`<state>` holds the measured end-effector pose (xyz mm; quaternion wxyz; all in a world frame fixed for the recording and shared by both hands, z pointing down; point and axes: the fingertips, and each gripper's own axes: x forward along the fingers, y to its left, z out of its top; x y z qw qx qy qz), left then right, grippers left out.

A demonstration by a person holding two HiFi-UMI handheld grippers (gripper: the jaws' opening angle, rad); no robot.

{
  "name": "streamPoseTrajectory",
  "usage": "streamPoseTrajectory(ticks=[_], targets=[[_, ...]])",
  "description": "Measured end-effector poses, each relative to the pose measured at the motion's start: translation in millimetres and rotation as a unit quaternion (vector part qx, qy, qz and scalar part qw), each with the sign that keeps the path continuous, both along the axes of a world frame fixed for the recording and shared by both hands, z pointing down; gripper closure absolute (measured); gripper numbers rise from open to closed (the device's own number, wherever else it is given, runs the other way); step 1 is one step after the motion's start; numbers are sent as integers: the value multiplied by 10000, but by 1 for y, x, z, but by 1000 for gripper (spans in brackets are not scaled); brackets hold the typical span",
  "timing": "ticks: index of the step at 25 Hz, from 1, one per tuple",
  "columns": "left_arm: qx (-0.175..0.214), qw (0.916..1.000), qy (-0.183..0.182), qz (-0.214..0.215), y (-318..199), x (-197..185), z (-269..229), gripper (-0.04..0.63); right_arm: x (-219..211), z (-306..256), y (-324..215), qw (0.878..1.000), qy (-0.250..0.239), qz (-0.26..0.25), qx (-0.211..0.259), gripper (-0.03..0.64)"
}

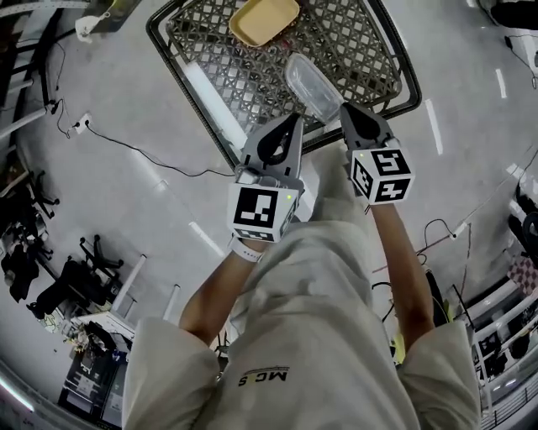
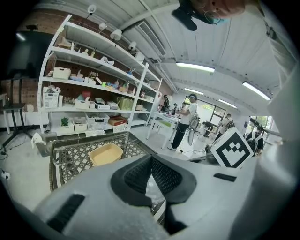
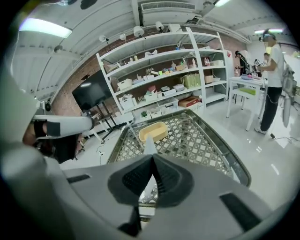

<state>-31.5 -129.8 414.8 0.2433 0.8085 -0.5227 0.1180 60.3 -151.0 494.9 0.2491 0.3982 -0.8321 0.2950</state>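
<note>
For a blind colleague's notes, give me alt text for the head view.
Seen from above, the right gripper is shut on a clear plastic container over a metal lattice basket that holds a yellow tray; the left gripper is alongside.

Pale glossy floor (image 1: 101, 193) under me, a black cable (image 1: 143, 152) trailing across it. White open shelving (image 3: 178, 79) stands against a brick wall (image 3: 70, 79) beside a dark screen (image 3: 91, 96) — strip lights (image 2: 194, 67) run along the white ceiling, and windows (image 2: 218, 112) glow far off
</note>
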Motion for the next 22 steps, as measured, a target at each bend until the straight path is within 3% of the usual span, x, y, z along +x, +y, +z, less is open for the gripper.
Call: streamPoseTrajectory(ticks=[4, 10, 22], targets=[[193, 9998, 22, 13, -1, 6, -12, 571, 13, -21, -8, 9994, -52, 60, 327, 600], [410, 9990, 103, -135, -12, -16, -48, 571, 15, -81, -32, 9966, -160, 221, 774, 600], [1156, 9929, 43, -286, -32, -54, -114, 571, 7, -188, -49, 9820, -313, 35, 1863, 600]])
